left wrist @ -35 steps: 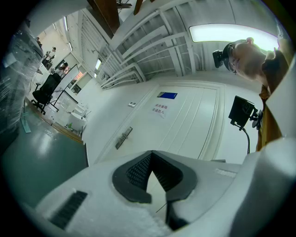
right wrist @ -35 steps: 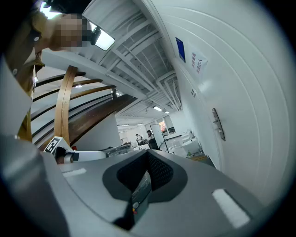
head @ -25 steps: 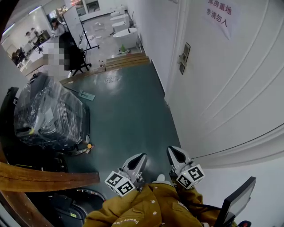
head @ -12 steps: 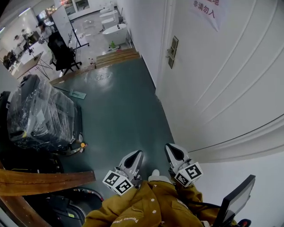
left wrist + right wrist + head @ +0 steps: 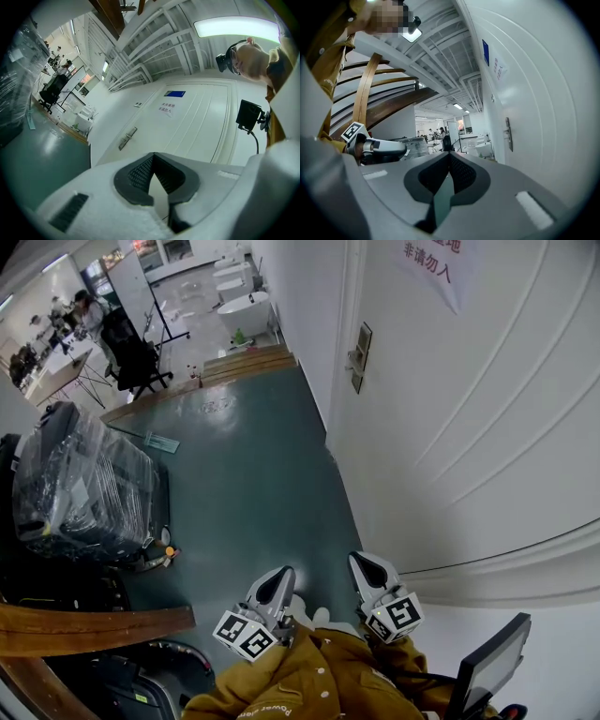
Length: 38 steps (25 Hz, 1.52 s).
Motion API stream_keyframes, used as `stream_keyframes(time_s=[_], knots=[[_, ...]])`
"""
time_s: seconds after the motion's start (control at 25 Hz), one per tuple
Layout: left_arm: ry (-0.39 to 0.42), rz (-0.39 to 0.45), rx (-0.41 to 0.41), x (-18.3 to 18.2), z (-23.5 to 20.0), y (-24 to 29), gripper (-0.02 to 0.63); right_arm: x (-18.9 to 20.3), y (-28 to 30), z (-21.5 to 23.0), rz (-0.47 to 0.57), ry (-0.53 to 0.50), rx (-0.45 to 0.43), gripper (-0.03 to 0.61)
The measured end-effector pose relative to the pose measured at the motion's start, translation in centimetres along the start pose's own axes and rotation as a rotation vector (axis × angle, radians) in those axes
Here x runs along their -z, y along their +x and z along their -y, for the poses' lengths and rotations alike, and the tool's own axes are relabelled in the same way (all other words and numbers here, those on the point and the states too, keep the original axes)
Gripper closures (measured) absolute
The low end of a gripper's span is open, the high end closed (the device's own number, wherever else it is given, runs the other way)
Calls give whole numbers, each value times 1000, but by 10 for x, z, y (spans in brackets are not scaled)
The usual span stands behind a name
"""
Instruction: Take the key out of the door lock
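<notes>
Left gripper (image 5: 277, 579): held low, close to the body, pointing forward; jaw tips together, nothing between them.
Right gripper (image 5: 368, 566): just beside it, same pose; jaws closed, empty.
Arms: 2, in mustard sleeves (image 5: 319, 667), tucked in at the lower edge of the head view.

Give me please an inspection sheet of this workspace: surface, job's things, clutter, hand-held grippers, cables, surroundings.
Surface: glossy green floor.
Job's things: white door at the right; lock plate with handle far ahead; key too small to tell.
Clutter: plastic-wrapped black load at the left; wooden beam below it.
Grippers: left hand-held gripper and right hand-held gripper both shut, nothing between the jaws, apart from the door.
Cables: black cable under a black box.
Surroundings: paper sign on the door; bathtub and a person far back.
</notes>
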<state>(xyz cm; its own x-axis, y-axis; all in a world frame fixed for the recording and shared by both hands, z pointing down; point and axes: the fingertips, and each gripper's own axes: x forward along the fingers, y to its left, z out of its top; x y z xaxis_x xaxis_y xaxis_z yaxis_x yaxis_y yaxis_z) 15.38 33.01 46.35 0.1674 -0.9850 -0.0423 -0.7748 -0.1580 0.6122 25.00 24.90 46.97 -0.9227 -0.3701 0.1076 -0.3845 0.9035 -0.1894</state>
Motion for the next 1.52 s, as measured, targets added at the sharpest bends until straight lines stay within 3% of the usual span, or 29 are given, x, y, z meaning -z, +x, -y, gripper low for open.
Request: stream_keyframes(time_s=[0.2, 0.44, 0.88, 1.12, 1.36, 1.52], knots=[[-6, -1, -5, -11, -27, 34, 615, -3, 34, 28, -2, 7, 5, 572], [-55, 17, -6, -47, -91, 85, 615, -14, 116, 63, -9, 6, -5, 572], [-57, 48, -4, -164, -228, 184, 615, -58, 302, 128, -10, -18, 12, 572], [-96, 27, -2, -183, -264, 240, 615, -70, 350, 168, -36, -17, 23, 572], [-79, 11, 17, -210, -297, 323, 615, -84, 406, 236, -27, 7, 45, 572], [-70, -1, 46, -227, -308, 379, 615, -87, 442, 268, -35, 33, -4, 572]])
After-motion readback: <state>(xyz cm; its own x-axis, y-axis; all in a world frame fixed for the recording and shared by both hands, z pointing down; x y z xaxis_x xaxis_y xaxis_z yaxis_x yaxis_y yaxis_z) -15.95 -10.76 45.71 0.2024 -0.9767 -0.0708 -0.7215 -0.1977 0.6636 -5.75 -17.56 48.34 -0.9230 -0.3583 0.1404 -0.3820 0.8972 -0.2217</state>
